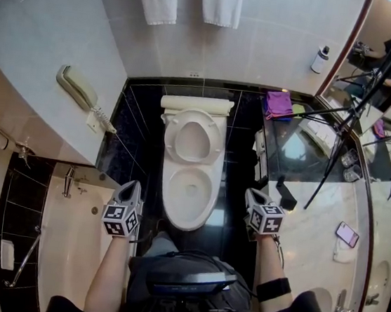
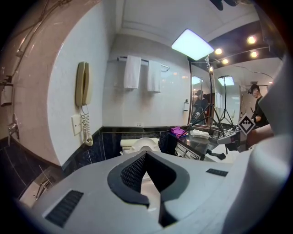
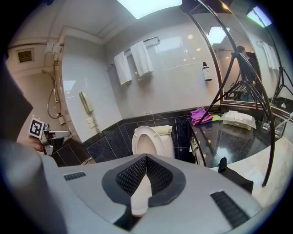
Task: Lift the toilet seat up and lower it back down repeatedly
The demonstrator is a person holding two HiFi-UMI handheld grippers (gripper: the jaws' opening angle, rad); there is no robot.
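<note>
Black floor tiles (image 1: 229, 212) surround the white toilet (image 1: 170, 199), whose toilet seat (image 1: 173, 132) stands raised against the tank (image 1: 197, 104). The left tool (image 1: 130, 187) and right tool (image 1: 253, 194) hover at either side of the bowl's front, apart from it. Both have their jaws closed tip to tip and grip nothing.

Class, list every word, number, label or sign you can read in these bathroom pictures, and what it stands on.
No text can be read anywhere.
Bottle by the mirror: label too small to read.
Marker cubes: black-and-white square patterns, no letters.
</note>
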